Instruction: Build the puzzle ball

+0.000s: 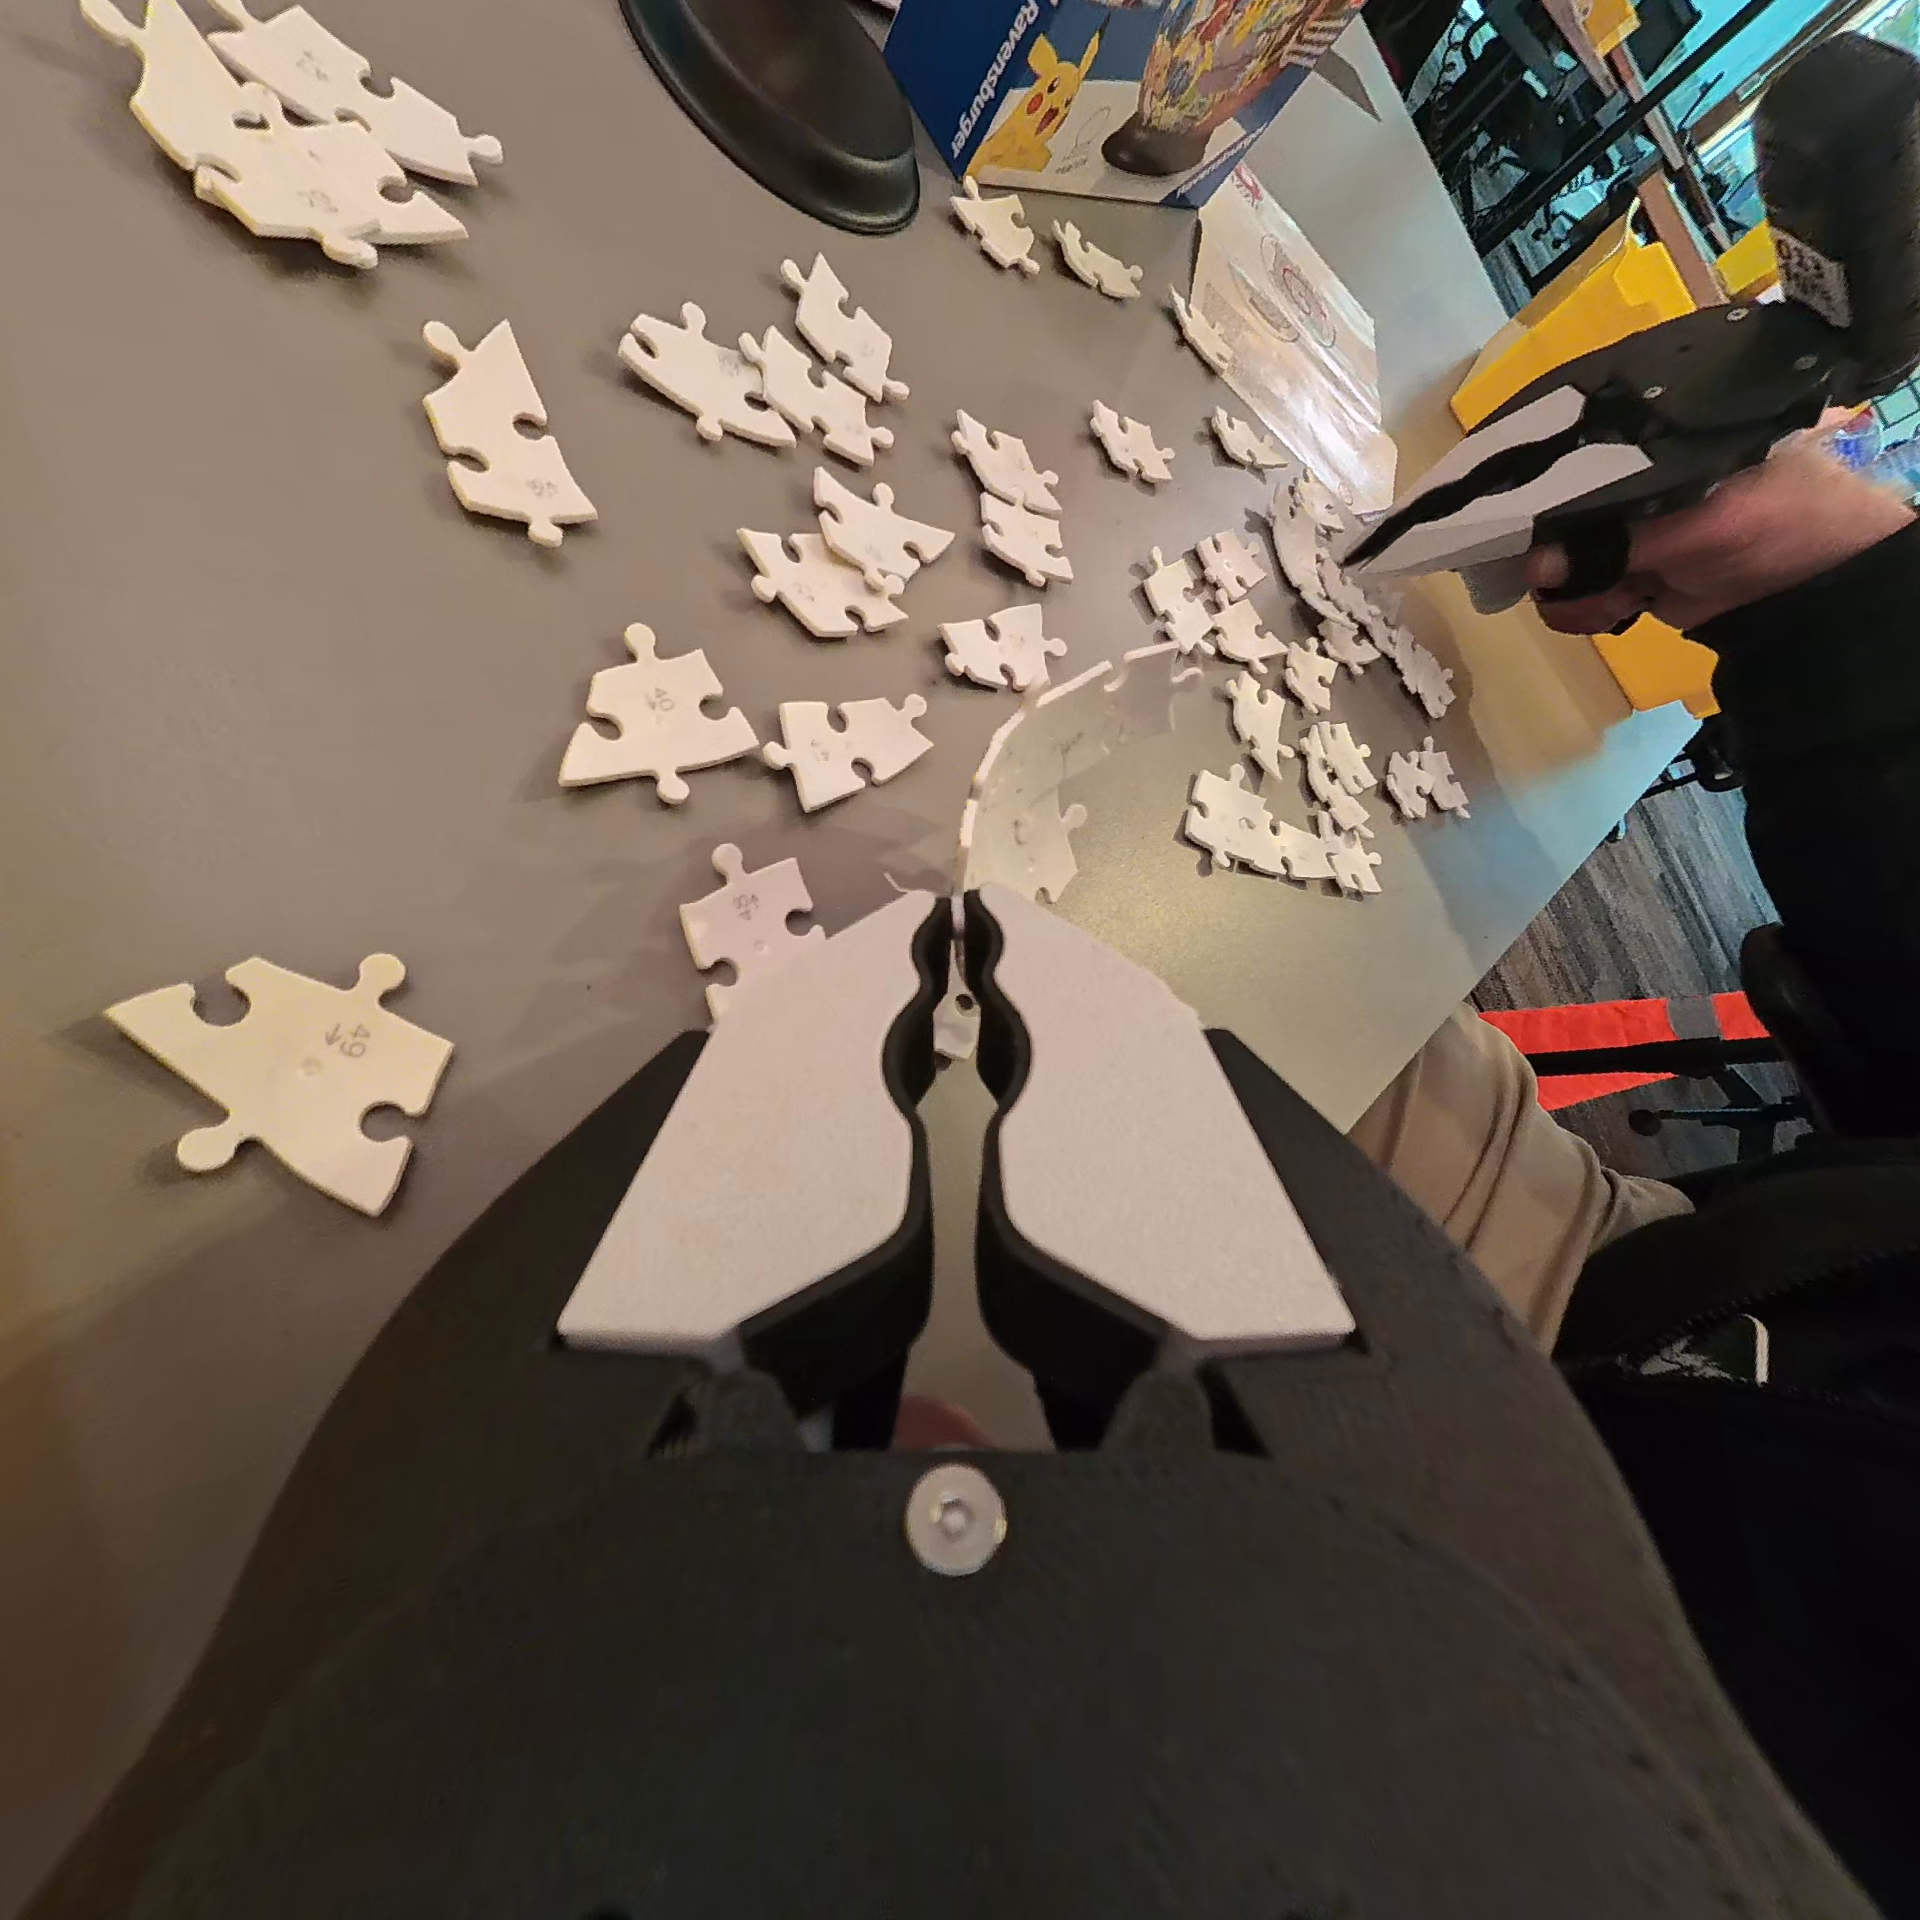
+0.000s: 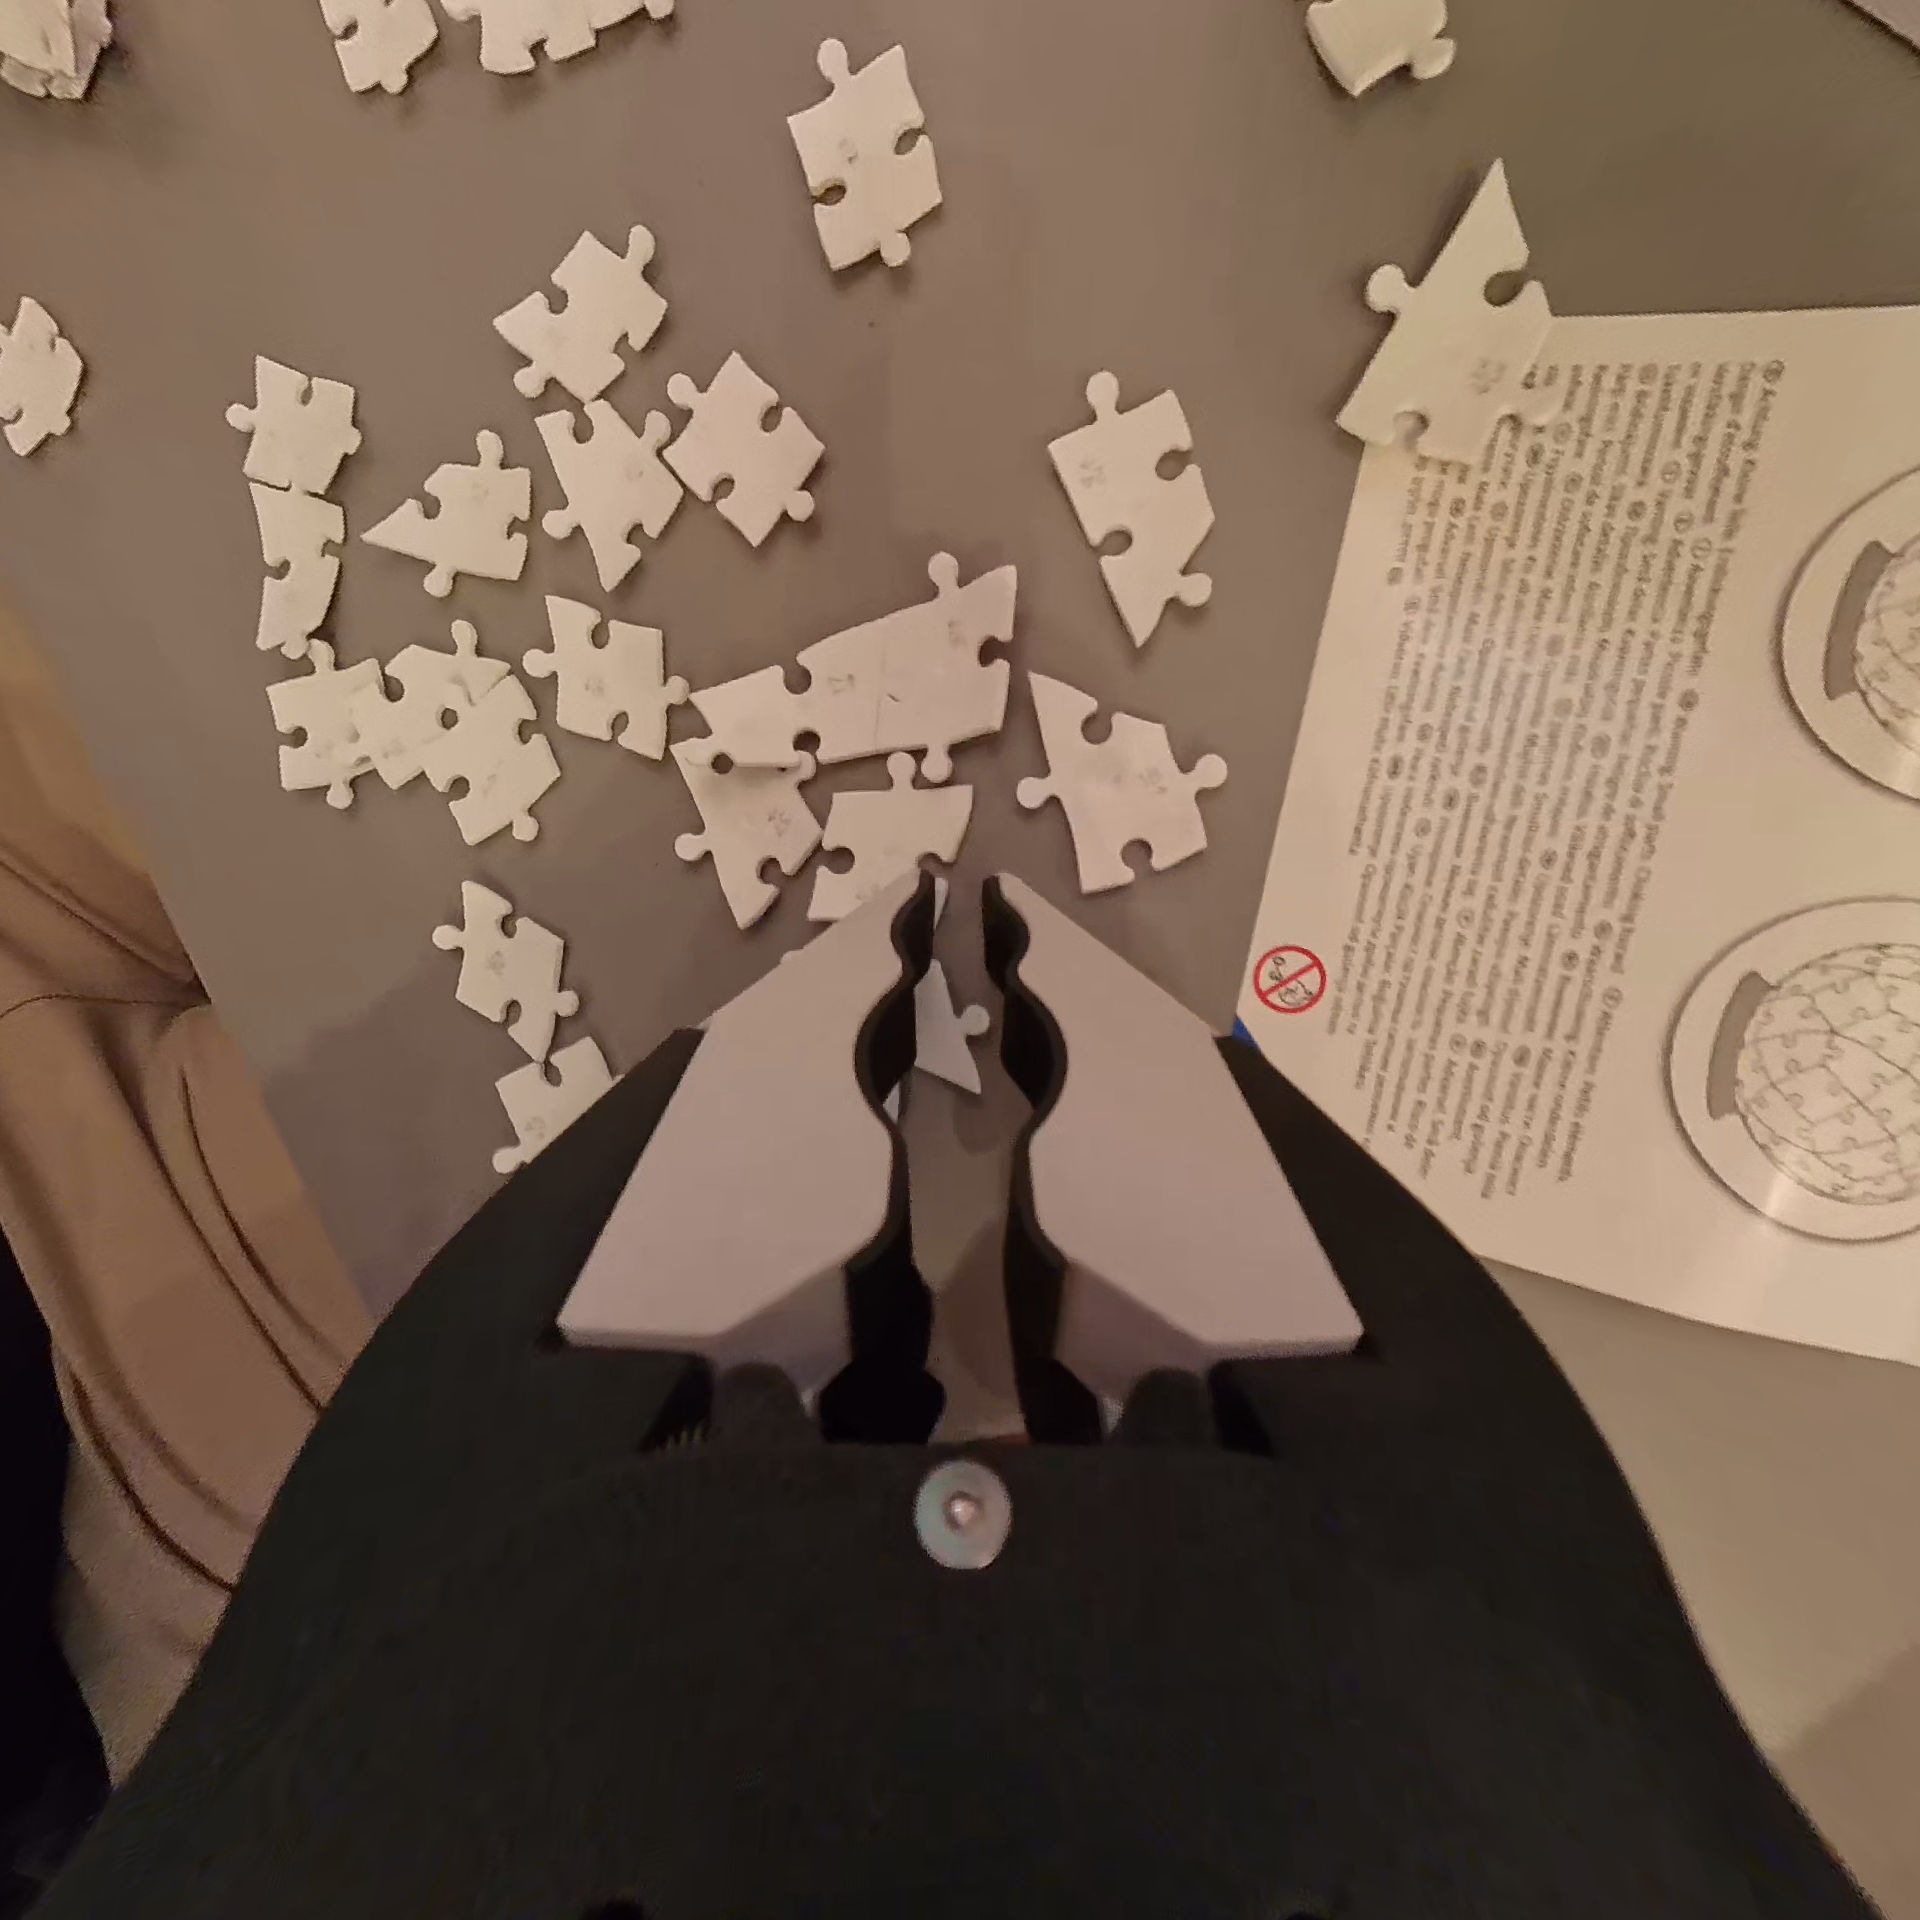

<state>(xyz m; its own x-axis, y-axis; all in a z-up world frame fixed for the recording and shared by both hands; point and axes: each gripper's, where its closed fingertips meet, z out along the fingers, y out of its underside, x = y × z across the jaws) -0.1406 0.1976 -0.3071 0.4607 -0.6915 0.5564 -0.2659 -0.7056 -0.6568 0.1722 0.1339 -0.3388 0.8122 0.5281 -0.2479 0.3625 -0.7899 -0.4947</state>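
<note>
Many white puzzle pieces (image 1: 665, 717) lie face down across the grey table (image 1: 208, 675). My left gripper (image 1: 958, 914) is shut on the lower edge of a curved joined section of pieces (image 1: 1049, 769), which stands up from its tips above the table. My right gripper (image 2: 954, 894) is low over a cluster of loose pieces (image 2: 603, 488), its fingers almost together with a white puzzle piece (image 2: 948, 1029) edge-on between them. A short joined row of pieces (image 2: 894, 686) lies just beyond its tips. In the left wrist view the right gripper (image 1: 1351, 556) touches a heap of pieces at the table's right side.
A black round stand (image 1: 790, 114) and the blue puzzle box (image 1: 1091, 94) sit at the far edge. A printed instruction sheet (image 2: 1558, 779) lies to the right with one piece (image 2: 1455, 343) on its corner. Yellow bins (image 1: 1558, 343) and a person's tan trouser leg (image 1: 1475, 1143) lie beyond the table edge. About 35 centimeters separates my left fingertips from my right.
</note>
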